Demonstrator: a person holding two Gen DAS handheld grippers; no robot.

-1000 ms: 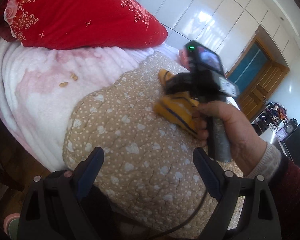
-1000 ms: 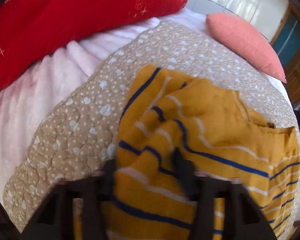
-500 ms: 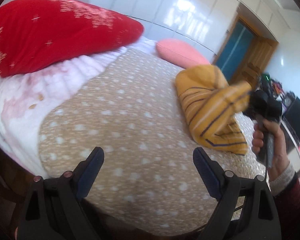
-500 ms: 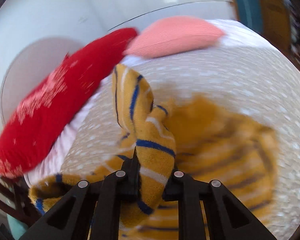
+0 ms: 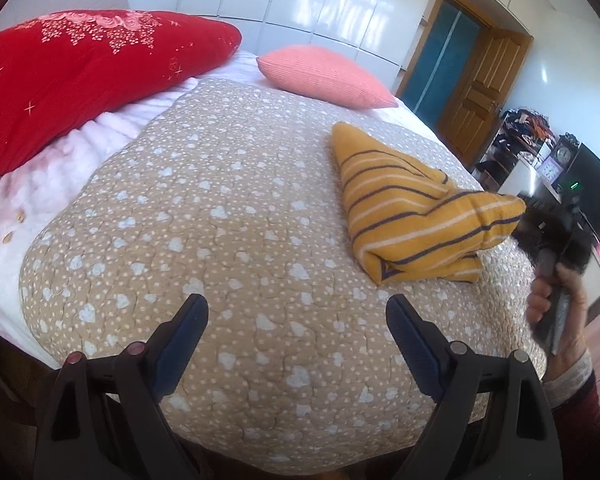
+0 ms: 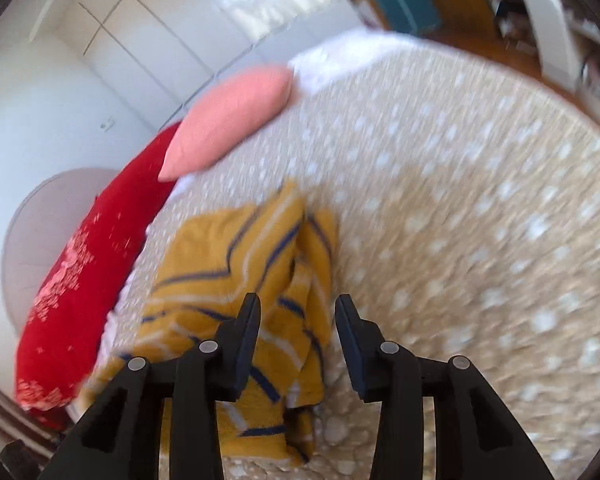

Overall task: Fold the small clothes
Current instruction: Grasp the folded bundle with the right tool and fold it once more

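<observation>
The left gripper (image 5: 296,332) hovered with its jaws spread wide and nothing between them, above the near part of a beige quilt (image 5: 220,216) dotted with white hearts. On the right side of the quilt lay a mustard-yellow striped garment (image 5: 404,216), partly folded, one end stretched out to the right to the right gripper (image 5: 536,226), which appeared blurred; whether it gripped the cloth could not be told. A hand (image 5: 556,304) in a dark red sleeve held that gripper's handle. A red pillow (image 5: 84,76) lay at the far left and a pink pillow (image 5: 324,76) at the far side, ahead of white cupboard doors (image 5: 320,4).
</observation>
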